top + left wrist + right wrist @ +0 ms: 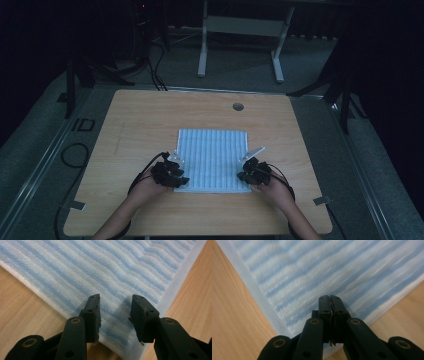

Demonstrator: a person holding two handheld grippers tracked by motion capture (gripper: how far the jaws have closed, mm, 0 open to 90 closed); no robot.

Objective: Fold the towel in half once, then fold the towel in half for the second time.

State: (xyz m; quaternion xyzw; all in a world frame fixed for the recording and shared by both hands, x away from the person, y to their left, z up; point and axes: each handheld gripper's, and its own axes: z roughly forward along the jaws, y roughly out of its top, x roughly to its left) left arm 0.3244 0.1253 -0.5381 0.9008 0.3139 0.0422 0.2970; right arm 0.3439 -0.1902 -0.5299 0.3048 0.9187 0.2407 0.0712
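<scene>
- Hand-held gripper, left (176,176): positioned at the near left corner of the cloth (213,159), at about 7 o'clock from the cloth's centre in the high view. In the left gripper view (115,312) its two black jaws stand spread with a clear gap, directly over the striped corner; the pads do not press on the fabric.
- Hand-held gripper, right (246,175): positioned at the near right corner of the cloth, at about 5 o'clock from the cloth's centre in the high view. In the right gripper view (330,305) the jaws are pressed together, pad against pad. A thin pale edge shows in the seam between the pads; whether this is cloth cannot be determined.
- Cloth: blue-and-white striped, rectangular, lying flat on the desk (140,120) slightly toward the near side of centre. In the left gripper view (105,270) several layers show at the near corner, indicating a folded stack. In the right gripper view (332,267) the fabric is motion-blurred.
- Hands: the left hand (149,186) and right hand (276,189) enter from 6 o'clock, each holding its gripper with a black cable looping behind it.
- Desk: light wood, with a round grommet hole (238,106) at 12 o'clock from the cloth.
- Background: a white frame (240,30) stands on the floor beyond the far desk edge.
</scene>
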